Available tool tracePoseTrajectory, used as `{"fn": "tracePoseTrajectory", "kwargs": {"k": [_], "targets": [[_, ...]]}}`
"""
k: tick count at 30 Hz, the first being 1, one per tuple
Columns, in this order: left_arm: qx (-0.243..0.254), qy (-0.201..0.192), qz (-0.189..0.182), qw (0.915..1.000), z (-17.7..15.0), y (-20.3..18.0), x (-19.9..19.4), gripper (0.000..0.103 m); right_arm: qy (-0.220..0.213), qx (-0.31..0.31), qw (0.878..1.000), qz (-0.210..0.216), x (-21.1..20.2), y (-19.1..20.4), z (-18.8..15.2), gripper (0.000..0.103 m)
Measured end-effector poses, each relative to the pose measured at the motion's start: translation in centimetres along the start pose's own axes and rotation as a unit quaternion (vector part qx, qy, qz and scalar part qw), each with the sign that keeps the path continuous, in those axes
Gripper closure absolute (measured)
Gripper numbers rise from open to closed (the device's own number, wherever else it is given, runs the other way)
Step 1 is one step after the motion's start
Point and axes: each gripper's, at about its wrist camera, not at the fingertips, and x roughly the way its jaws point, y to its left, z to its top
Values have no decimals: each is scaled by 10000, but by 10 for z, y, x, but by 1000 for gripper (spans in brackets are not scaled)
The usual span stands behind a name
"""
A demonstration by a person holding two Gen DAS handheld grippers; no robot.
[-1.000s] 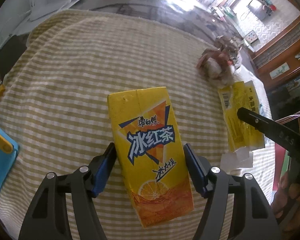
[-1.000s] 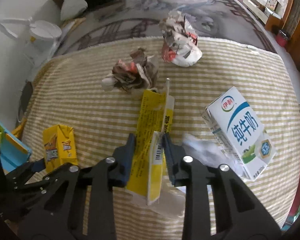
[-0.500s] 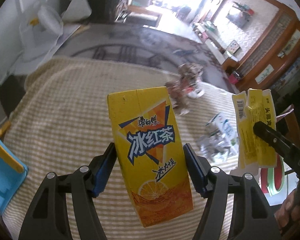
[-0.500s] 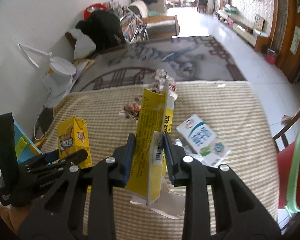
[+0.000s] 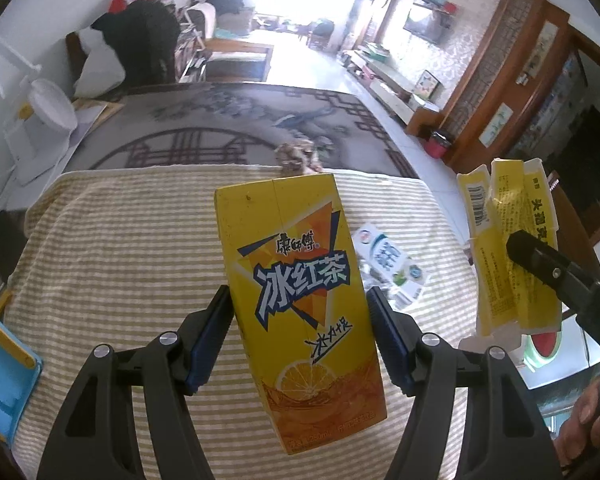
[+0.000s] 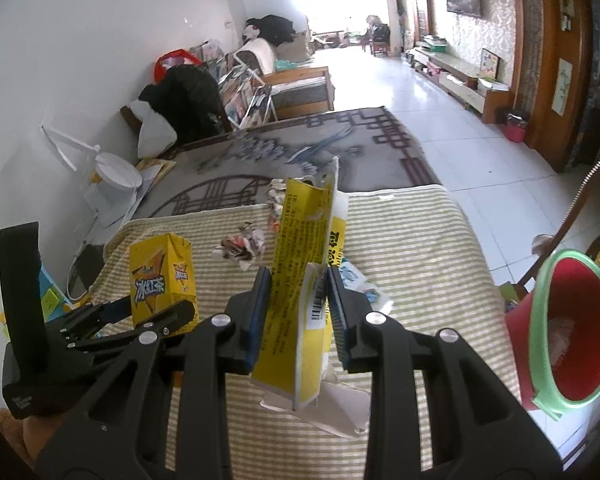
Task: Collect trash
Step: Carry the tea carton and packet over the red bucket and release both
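My left gripper [image 5: 300, 332] is shut on a yellow iced-tea carton [image 5: 296, 292] and holds it above the striped tablecloth [image 5: 132, 248]. My right gripper [image 6: 298, 312] is shut on a flattened yellow box [image 6: 300, 280], also lifted; it shows at the right of the left wrist view [image 5: 508, 252]. The carton and left gripper show in the right wrist view [image 6: 160, 276]. A milk carton [image 5: 388, 260] and crumpled paper wads [image 6: 242, 246] lie on the table.
A red bucket with a green rim [image 6: 568, 332] stands off the table's right side. A blue object [image 5: 4, 368] sits at the left edge. A patterned rug [image 5: 228, 128], a white fan [image 6: 112, 176] and a chair back [image 6: 576, 216] surround the table.
Both grippers have risen from the table with their loads and tilted up, so the room now fills the upper view. The carton and the flattened box stay gripped.
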Motion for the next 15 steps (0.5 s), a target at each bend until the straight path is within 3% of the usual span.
{"fn": "tracePoseTrajectory", "kwargs": {"k": [15], "targets": [[198,-13,-54,9998,-4,-53,4,38,-75,122,9998,-136,-18,-42,-3,74]]}}
